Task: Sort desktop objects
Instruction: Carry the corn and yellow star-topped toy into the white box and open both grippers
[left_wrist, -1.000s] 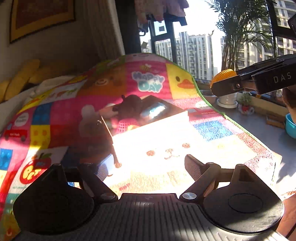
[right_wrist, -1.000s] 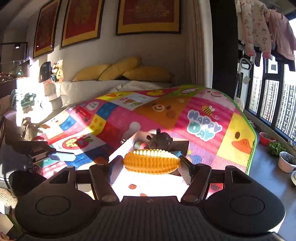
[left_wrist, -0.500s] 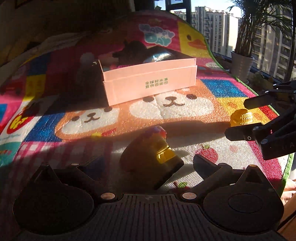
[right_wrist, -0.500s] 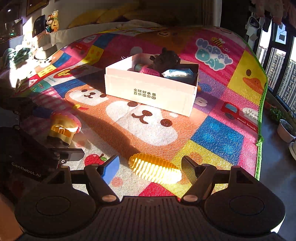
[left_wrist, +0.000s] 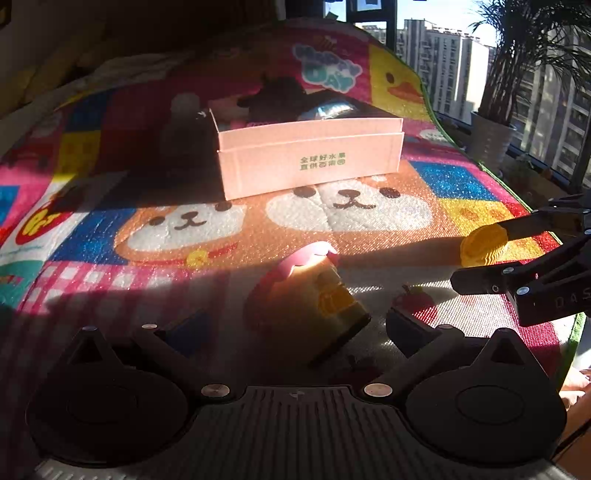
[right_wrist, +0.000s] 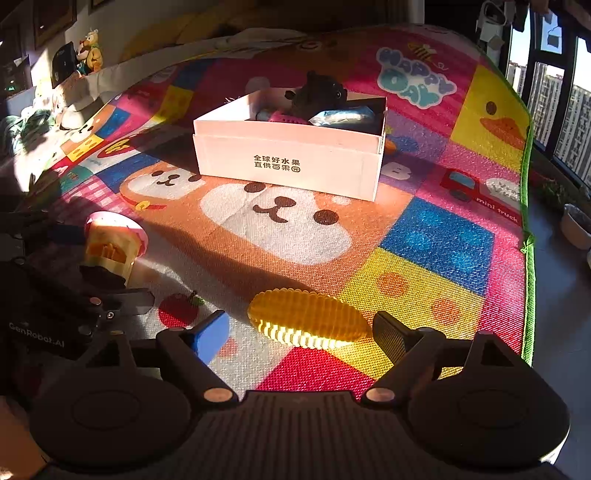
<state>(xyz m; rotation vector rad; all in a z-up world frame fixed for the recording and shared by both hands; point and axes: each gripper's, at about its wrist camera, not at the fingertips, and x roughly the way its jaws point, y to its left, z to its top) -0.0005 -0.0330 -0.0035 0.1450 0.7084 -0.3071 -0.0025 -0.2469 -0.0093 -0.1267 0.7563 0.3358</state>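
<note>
A yellow toy corn cob (right_wrist: 308, 319) lies on the colourful play mat between the spread fingers of my open right gripper (right_wrist: 301, 334); it also shows in the left wrist view (left_wrist: 482, 245). A yellow cup toy with a pink rim (left_wrist: 314, 291) lies on its side on the mat between the spread fingers of my open left gripper (left_wrist: 295, 326); it also shows in the right wrist view (right_wrist: 110, 251). A pale pink cardboard box (left_wrist: 310, 160) stands further back on the mat (right_wrist: 288, 162) and holds a dark plush toy (right_wrist: 317, 94) and other items.
The play mat (right_wrist: 436, 236) ends at a green edge (right_wrist: 526, 206) on the right, with floor and plant pots (right_wrist: 574, 225) beyond. A potted palm (left_wrist: 491, 138) stands by the window. Cushions and a sofa lie behind the mat.
Both grippers have come down from above the box to the near mat. The right gripper has let go of the corn, which now lies on the mat. The left gripper now straddles the cup toy.
</note>
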